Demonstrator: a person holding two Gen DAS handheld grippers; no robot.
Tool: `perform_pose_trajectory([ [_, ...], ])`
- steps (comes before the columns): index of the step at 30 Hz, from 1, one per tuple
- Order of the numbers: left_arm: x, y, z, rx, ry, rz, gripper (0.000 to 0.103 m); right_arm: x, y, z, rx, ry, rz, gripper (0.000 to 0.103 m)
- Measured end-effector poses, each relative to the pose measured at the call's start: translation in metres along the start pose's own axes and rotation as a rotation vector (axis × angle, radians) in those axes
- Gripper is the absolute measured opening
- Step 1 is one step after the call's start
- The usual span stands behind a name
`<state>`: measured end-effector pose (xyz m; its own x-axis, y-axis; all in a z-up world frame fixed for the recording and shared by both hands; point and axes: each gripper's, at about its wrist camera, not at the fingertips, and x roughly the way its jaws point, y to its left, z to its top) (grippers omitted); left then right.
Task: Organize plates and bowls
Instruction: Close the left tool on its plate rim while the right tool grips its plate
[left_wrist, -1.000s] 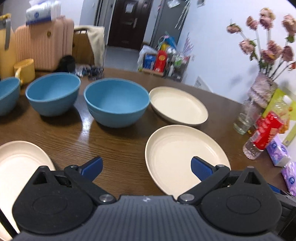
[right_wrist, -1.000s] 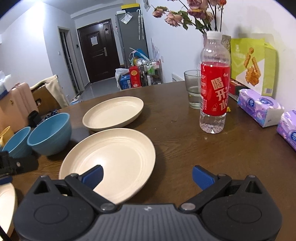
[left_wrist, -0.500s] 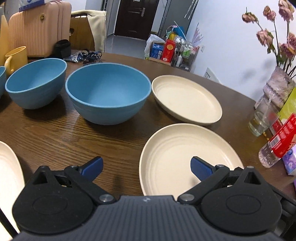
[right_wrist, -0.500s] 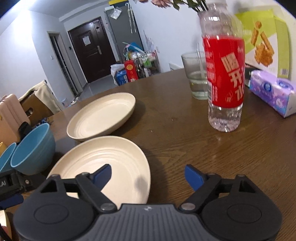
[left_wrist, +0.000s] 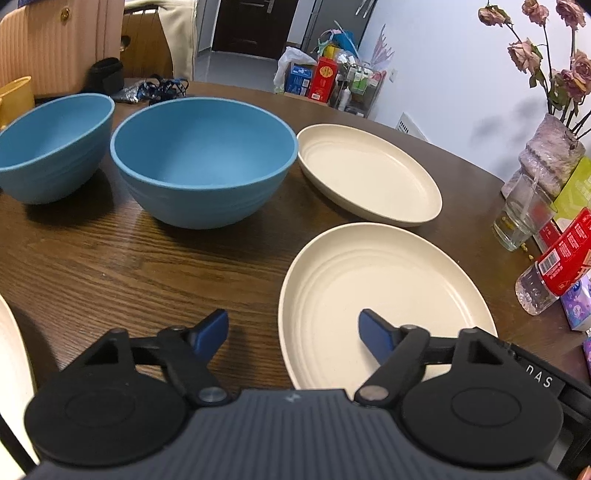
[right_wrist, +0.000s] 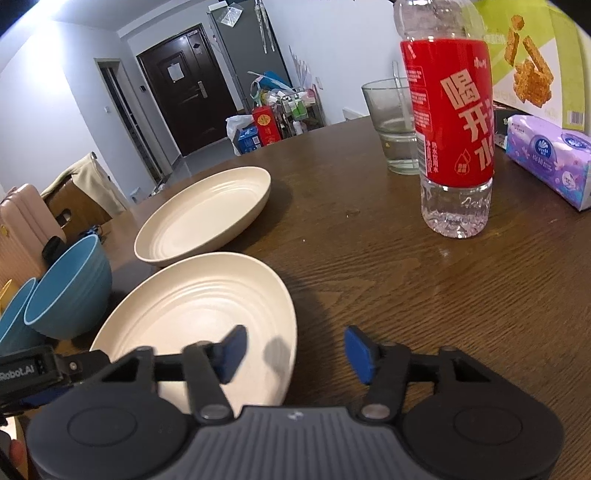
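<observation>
Two blue bowls (left_wrist: 203, 162) (left_wrist: 48, 147) stand side by side at the back left of the brown table (left_wrist: 110, 273). Right of them lie a far cream plate (left_wrist: 369, 177) and a near cream plate (left_wrist: 384, 288). My left gripper (left_wrist: 293, 334) straddles the near plate's left rim; its jaws are closing, one finger over the table and one over the plate, and the pads are not touching it. My right gripper (right_wrist: 295, 352) straddles the right rim of that near plate (right_wrist: 199, 314), also closing, with its pads clear of the rim.
A third cream plate (left_wrist: 7, 350) shows at the left edge. A red-labelled water bottle (right_wrist: 450, 122), a glass (right_wrist: 391, 125), a purple tissue pack (right_wrist: 546, 155), a snack box (right_wrist: 524, 55) and a flower vase (left_wrist: 546, 147) crowd the right side. A yellow mug (left_wrist: 14, 96) stands behind the bowls.
Both grippers have come down and forward onto the near cream plate, one at each side. Their jaws, wide apart before, have narrowed around its rim.
</observation>
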<state>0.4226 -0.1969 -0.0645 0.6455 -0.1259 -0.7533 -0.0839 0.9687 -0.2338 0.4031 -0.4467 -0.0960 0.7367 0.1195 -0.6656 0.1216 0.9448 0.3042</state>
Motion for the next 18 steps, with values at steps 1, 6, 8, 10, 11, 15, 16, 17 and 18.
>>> perform_pose_trajectory([
  [1,0.0004,0.0006,-0.0001,0.002,0.002,-0.001,0.074,-0.0005,-0.0007,0.0002,0.005,0.000,0.002,0.046],
  [6,0.0052,-0.0002,-0.0020,0.010,0.022,-0.005,0.059,0.0004,-0.0048,-0.0003,0.027,0.007,0.021,0.022],
  [8,0.0067,-0.0002,-0.0026,0.012,0.030,-0.015,0.051,0.0012,-0.0056,-0.0004,0.034,0.010,0.028,0.018],
  [10,0.0085,-0.0006,-0.0033,0.015,0.038,-0.024,0.045,0.0012,-0.0065,-0.0006,0.040,0.011,0.034,0.015],
  [11,0.0093,-0.0010,-0.0036,0.017,0.041,-0.027,0.041,0.0011,-0.0068,-0.0009,0.044,0.011,0.040,0.013],
  [15,0.0102,-0.0023,-0.0047,0.025,0.045,-0.041,0.029,0.0006,-0.0079,-0.0016,0.049,0.010,0.051,0.009],
  [16,0.0101,-0.0024,-0.0054,0.028,0.043,-0.041,0.028,0.0003,-0.0079,-0.0018,0.047,0.009,0.051,0.008],
  [17,0.0102,-0.0027,-0.0056,0.030,0.043,-0.041,0.025,0.0000,-0.0076,-0.0019,0.045,0.007,0.048,0.007],
  [18,0.0102,-0.0027,-0.0057,0.031,0.042,-0.039,0.023,-0.0001,-0.0076,-0.0019,0.045,0.005,0.045,0.007],
])
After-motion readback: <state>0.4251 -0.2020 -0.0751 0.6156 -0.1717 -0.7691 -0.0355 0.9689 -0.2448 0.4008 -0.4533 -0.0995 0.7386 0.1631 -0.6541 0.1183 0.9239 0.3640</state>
